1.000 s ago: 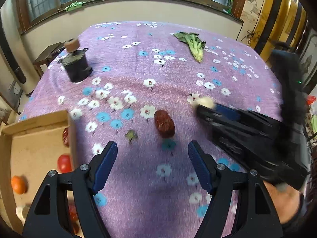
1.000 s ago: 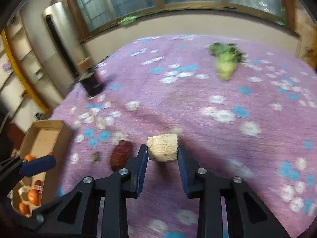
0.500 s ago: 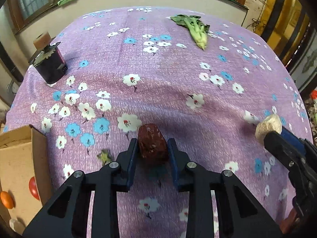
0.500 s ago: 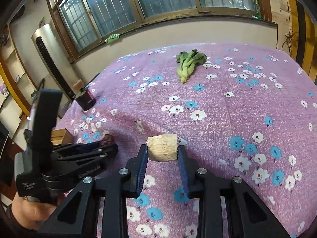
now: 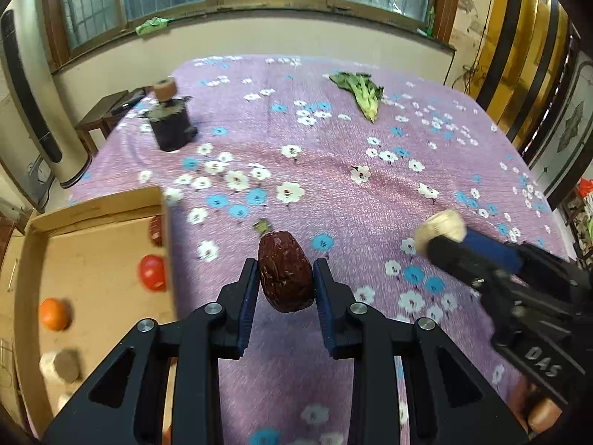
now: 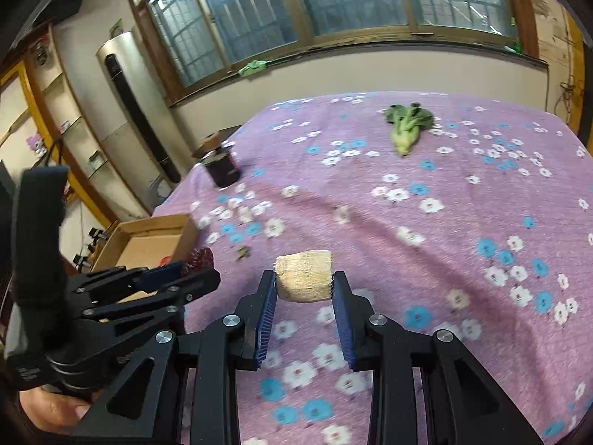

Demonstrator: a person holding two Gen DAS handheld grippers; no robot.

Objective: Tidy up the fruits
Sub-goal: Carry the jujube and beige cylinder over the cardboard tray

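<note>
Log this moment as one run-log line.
left gripper: shut on red date | right gripper: shut on pale chunk | box: partly filled

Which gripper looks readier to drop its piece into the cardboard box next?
Probably the left gripper: it grips the dark red date right beside the cardboard box, while the right gripper, gripping a beige chunk, sits farther away.

From my left wrist camera, the cardboard box [image 5: 92,207] runs off the left edge, and its near wall half hides a dark red fruit [image 5: 155,230] and a red fruit [image 5: 152,272]. My gripper frame covers the box's lower corner. The pale chunk [image 5: 441,227] and the right gripper [image 5: 444,239] holding it are blurred.
</note>
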